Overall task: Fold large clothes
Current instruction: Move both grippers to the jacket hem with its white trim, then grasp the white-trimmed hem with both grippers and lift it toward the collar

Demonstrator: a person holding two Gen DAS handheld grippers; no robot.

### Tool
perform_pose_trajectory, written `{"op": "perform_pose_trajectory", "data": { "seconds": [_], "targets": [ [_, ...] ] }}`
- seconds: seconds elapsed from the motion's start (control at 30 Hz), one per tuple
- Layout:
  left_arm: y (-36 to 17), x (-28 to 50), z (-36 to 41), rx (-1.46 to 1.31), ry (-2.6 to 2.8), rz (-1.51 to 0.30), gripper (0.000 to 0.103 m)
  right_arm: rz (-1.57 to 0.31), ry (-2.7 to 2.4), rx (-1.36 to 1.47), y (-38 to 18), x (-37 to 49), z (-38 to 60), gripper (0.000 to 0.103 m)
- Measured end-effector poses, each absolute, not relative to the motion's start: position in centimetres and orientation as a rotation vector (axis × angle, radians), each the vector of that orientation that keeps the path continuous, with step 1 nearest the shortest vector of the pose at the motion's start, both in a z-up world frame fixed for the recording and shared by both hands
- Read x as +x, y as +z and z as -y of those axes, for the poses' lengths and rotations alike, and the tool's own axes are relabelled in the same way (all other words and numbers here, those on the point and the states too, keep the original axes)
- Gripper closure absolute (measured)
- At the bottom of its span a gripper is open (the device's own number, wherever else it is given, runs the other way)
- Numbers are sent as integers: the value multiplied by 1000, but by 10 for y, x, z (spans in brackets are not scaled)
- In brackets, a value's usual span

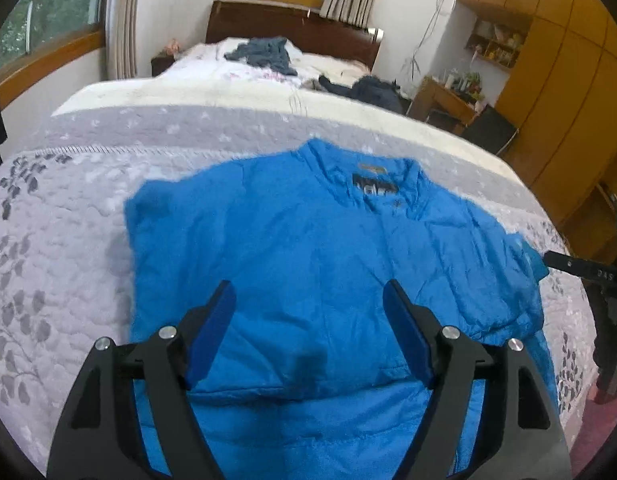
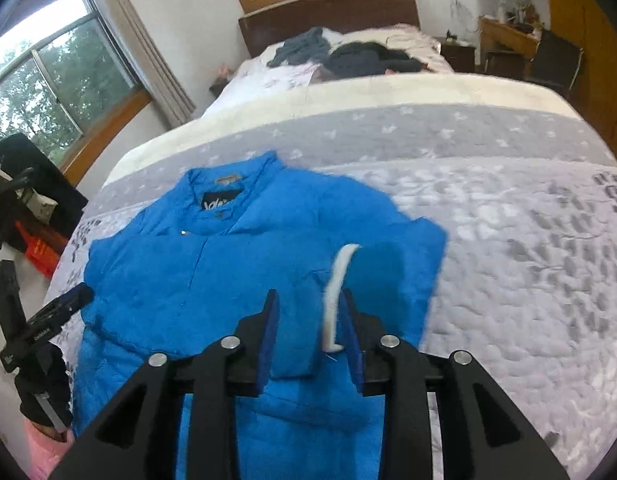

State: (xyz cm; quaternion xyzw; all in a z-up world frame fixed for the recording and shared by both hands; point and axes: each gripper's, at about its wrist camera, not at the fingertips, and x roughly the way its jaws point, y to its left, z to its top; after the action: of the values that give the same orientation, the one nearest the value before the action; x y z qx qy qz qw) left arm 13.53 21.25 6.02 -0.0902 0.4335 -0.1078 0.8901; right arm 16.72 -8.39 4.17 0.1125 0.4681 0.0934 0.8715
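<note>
At the far left of the right wrist view, a window (image 2: 48, 80) showed green trees, and below it the left gripper (image 2: 58, 308) reached in from the edge of the bed (image 2: 508, 220), its tip beside the blue jacket (image 2: 228, 260). In the left wrist view that same left gripper (image 1: 308, 292) stood wide open above the jacket (image 1: 308, 240), its blue pads (image 1: 214, 320) spread well apart with nothing between them.

The jacket lay flat on the grey patterned quilt (image 1: 48, 240) at the near end of the bed, collar pointing toward the headboard (image 1: 292, 28), with a dark label (image 1: 374, 189) showing inside the neck. One side was folded in over the body, which left a straight edge on that side.

Further right, the right gripper (image 2: 308, 300) hovered over the folded part. Its jaws were partly open, and a flap of blue cloth with a white strip (image 2: 336, 292) sat between them; whether the pads pinched it, I could not tell.

Beyond the jacket, dark clothes (image 2: 348, 56) lay heaped near the headboard. At the far right of the left wrist view stood a wooden wardrobe (image 1: 560, 80) and a small desk (image 1: 444, 100).
</note>
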Motion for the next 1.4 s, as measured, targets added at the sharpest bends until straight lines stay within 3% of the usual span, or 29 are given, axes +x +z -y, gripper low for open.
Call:
{"op": "perform_pose_trajectory", "data": {
  "seconds": [0.27, 0.47, 0.63, 0.8, 0.93, 1.17, 1.4],
  "targets": [
    [29, 139, -216, -154, -201, -942, 28, -1054, 178, 300, -10, 181, 100, 72],
    [32, 133, -213, -131, -194, -946, 28, -1027, 208, 367, -12, 177, 109, 72],
    [61, 95, -239, -182, -217, -927, 27, -959, 282, 321, 20, 128, 111, 55],
    [71, 23, -271, -122, -196, -932, 19, -991, 366, 276, 26, 60, 108, 48],
    [56, -37, -299, -144, -176, -1008, 18, -1001, 382, 216, 23, -1, 104, 38],
    [26, -127, -323, -265, -198, -1090, 17, -1051, 401, 220, -1, -80, 92, 34],
    [10, -153, -321, -344, -234, -1121, 17, -1121, 374, 292, -27, -121, 96, 33]
  ]
}}
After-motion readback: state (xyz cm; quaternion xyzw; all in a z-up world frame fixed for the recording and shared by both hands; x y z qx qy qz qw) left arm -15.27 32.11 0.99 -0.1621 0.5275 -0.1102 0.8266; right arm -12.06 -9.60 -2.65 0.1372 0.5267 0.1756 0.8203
